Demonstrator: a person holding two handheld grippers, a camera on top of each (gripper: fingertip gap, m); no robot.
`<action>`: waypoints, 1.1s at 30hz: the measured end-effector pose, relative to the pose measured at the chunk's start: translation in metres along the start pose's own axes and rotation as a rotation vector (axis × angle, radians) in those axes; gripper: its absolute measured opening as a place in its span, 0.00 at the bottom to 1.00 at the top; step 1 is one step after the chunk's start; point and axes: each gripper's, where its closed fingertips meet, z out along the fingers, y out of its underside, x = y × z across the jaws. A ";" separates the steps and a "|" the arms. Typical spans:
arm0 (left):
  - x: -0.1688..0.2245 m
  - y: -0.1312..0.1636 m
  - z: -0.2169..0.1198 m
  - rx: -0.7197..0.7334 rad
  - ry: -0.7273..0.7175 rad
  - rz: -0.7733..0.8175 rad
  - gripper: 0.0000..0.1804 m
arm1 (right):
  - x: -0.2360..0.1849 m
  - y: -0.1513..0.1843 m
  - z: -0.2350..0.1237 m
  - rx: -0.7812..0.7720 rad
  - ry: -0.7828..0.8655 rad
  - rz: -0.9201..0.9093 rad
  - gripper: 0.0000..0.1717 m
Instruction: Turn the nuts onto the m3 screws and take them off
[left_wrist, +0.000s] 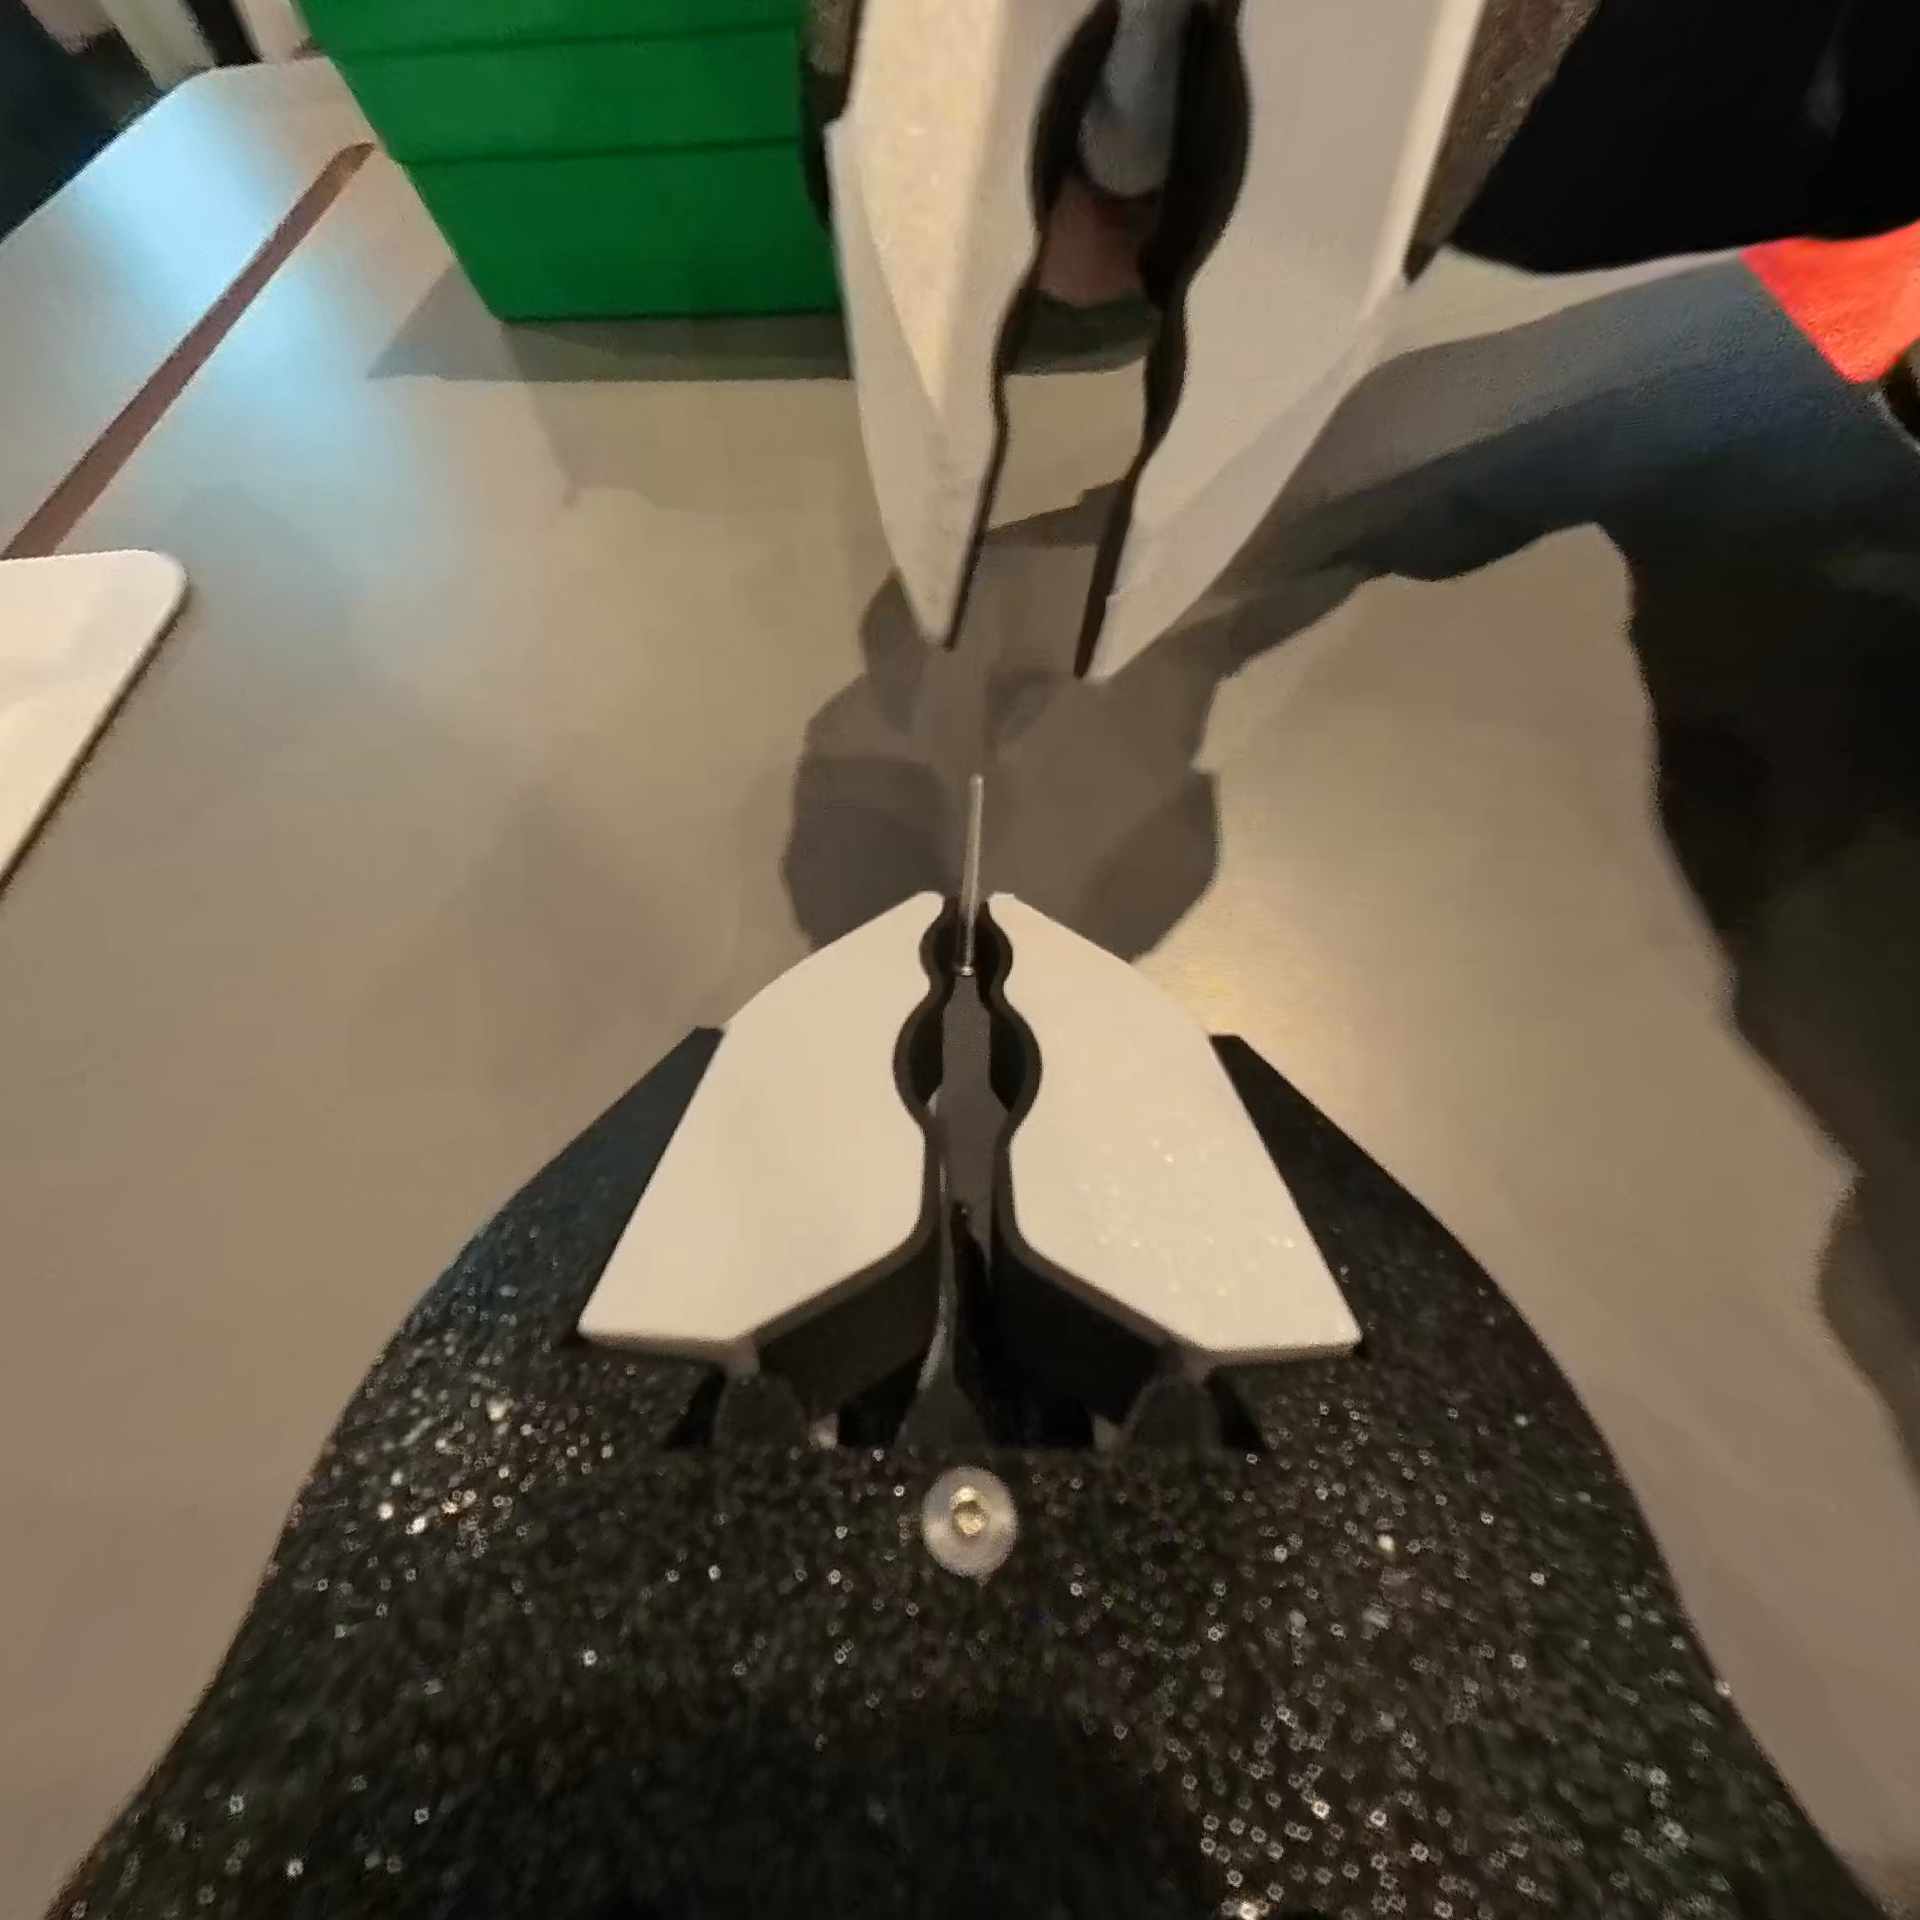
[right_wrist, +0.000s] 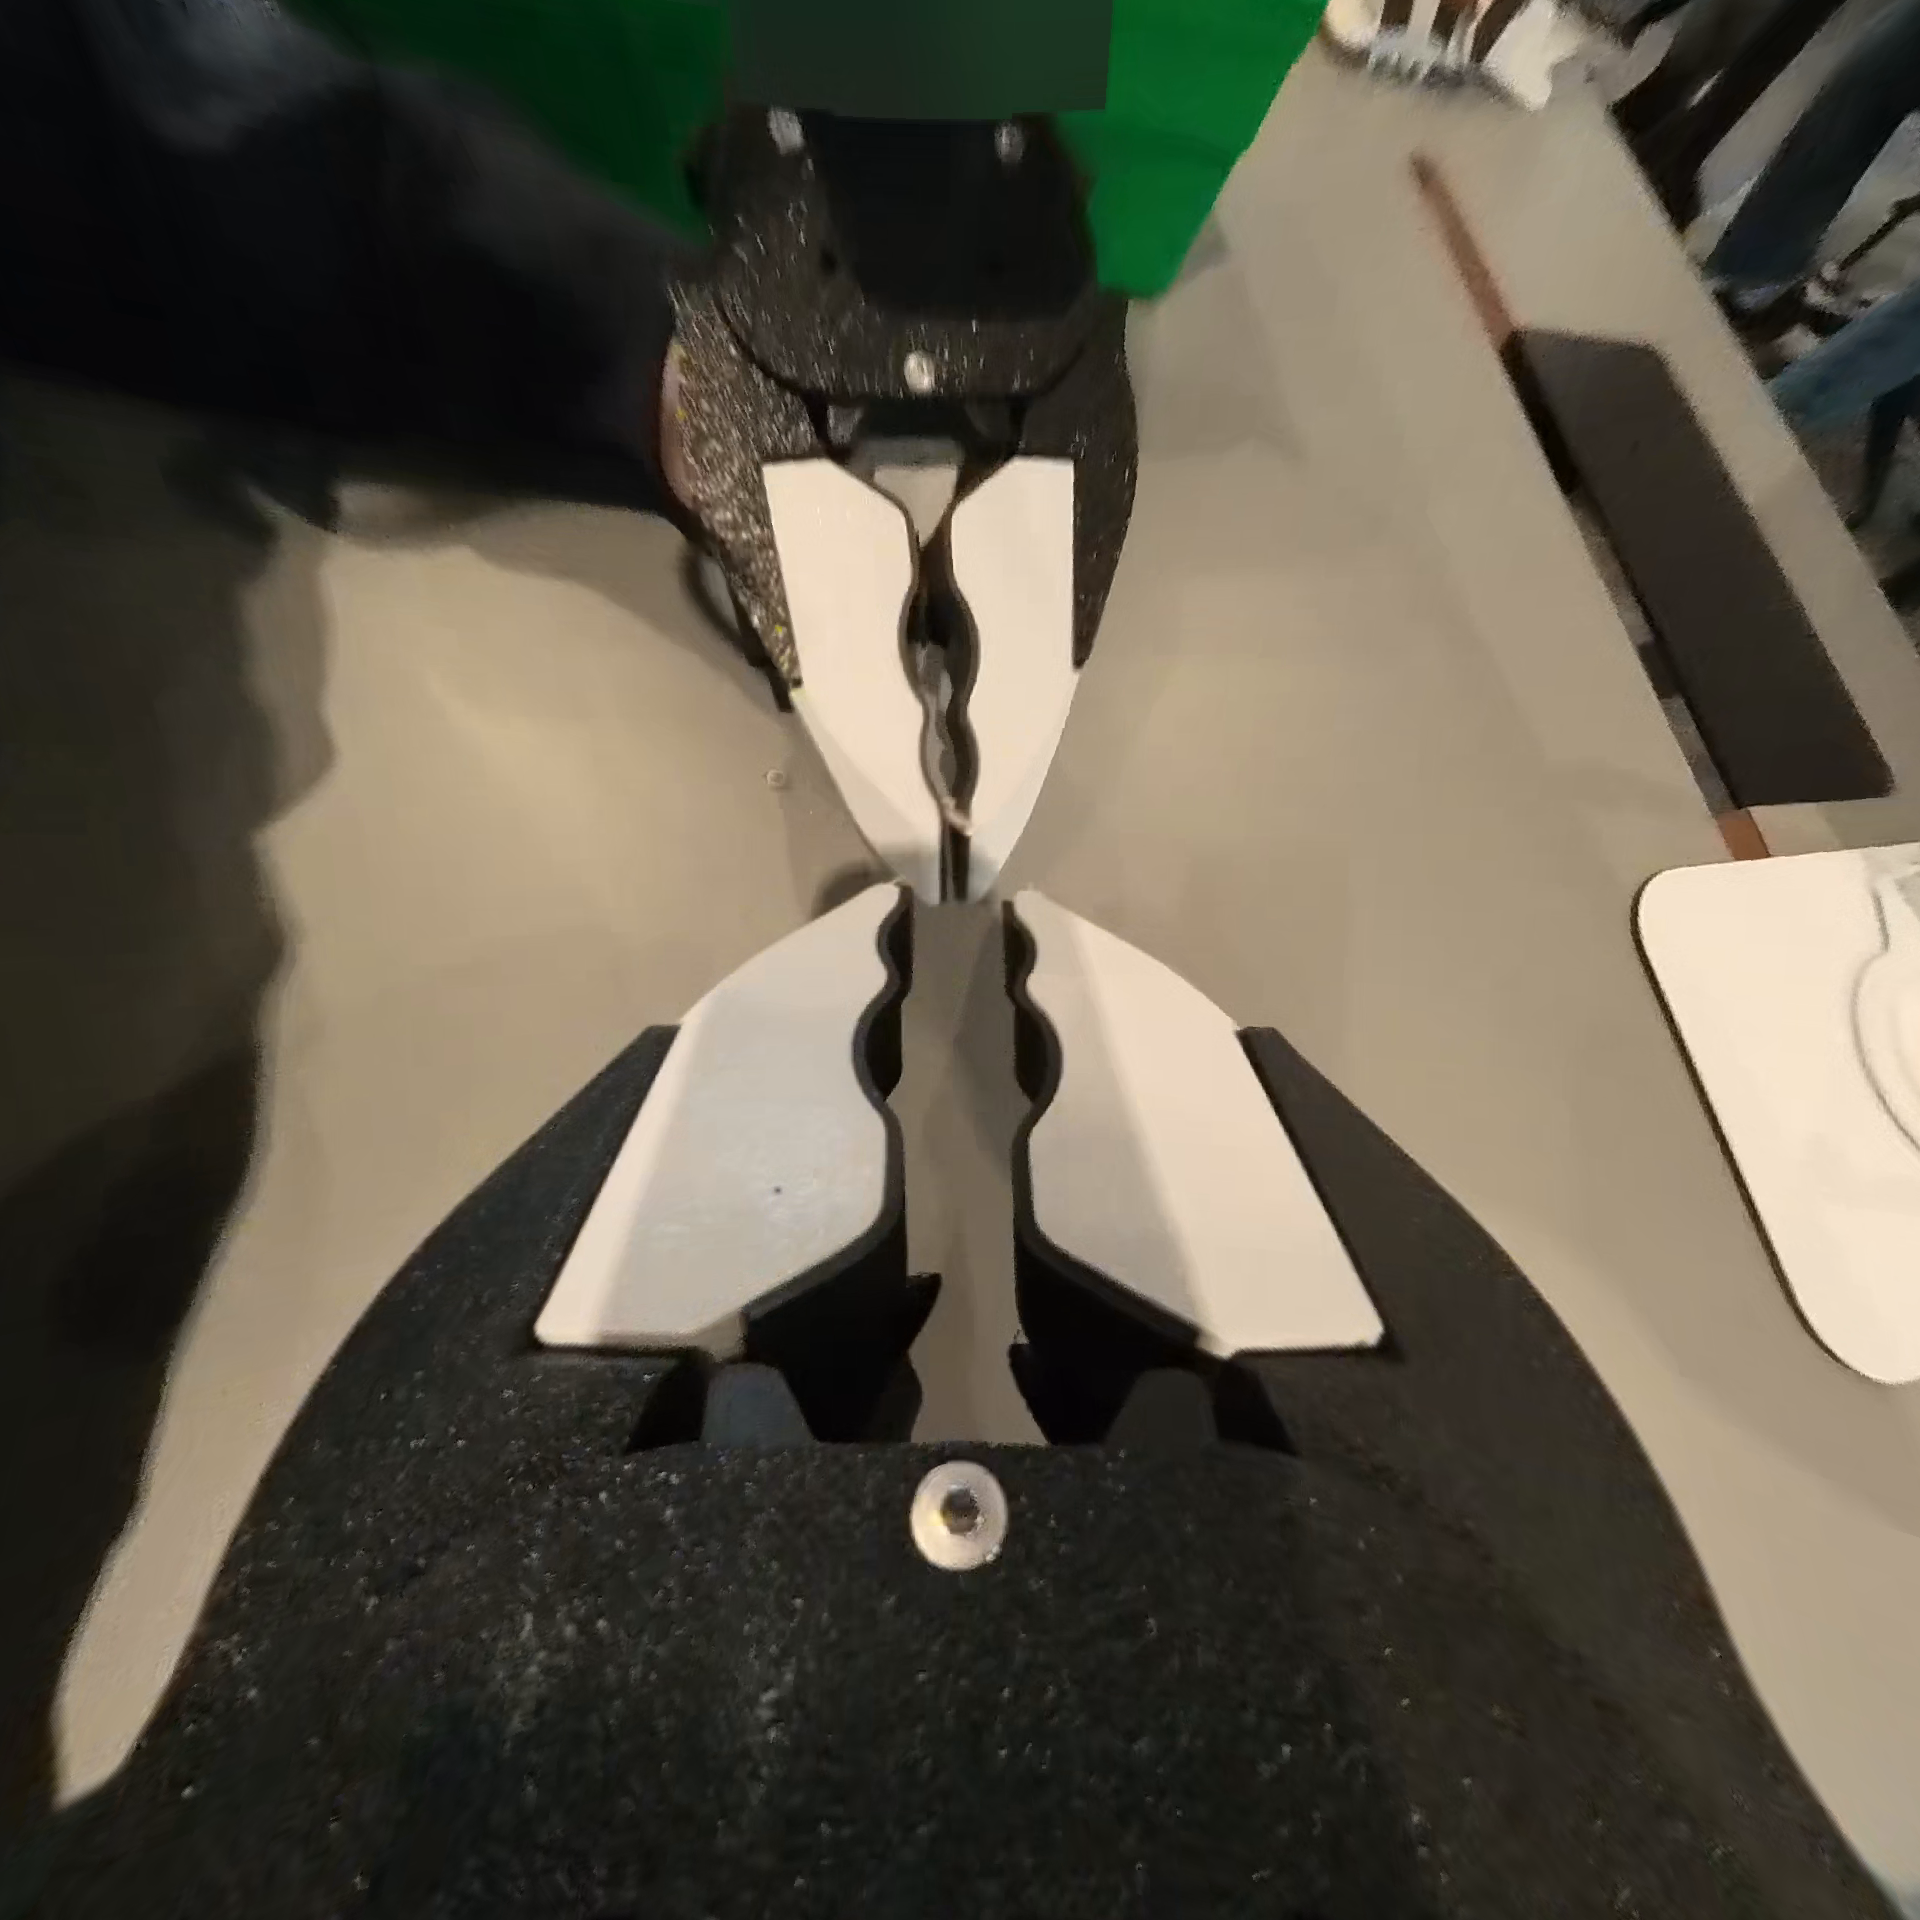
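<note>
My left gripper (left_wrist: 968, 906) is shut on a thin silver M3 screw (left_wrist: 972, 862). The screw's shaft sticks out forward past the fingertips, and I see no nut on the shown part of it. My right gripper (right_wrist: 956, 899) is open, with nothing between its pads. It faces the left gripper (right_wrist: 951, 862) tip to tip, just short of it. In the left wrist view the right gripper (left_wrist: 1018, 649) hangs beyond the screw's end with its fingers apart. A small ring-shaped part, perhaps a nut (right_wrist: 774, 776), lies on the grey table (right_wrist: 1299, 727) beside the left gripper.
A green box (left_wrist: 623, 177) stands at the back of the table. A white board (right_wrist: 1787, 1091) lies at the right and a black pad (right_wrist: 1683, 561) behind it. A person's leg in jeans (left_wrist: 1558, 436) is at the table's right side. A dark sleeve (right_wrist: 312, 260) is at the left.
</note>
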 end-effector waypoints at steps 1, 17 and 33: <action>-0.004 0.000 -0.001 0.004 -0.025 -0.012 0.01 | 0.001 0.001 0.002 -0.020 0.003 0.004 0.09; -0.043 -0.010 -0.030 0.178 -0.224 -0.174 0.02 | -0.061 -0.009 0.077 0.012 -0.173 0.009 0.05; -0.044 -0.012 -0.030 0.190 -0.220 -0.178 0.02 | -0.067 -0.004 0.093 -0.035 -0.225 0.023 0.03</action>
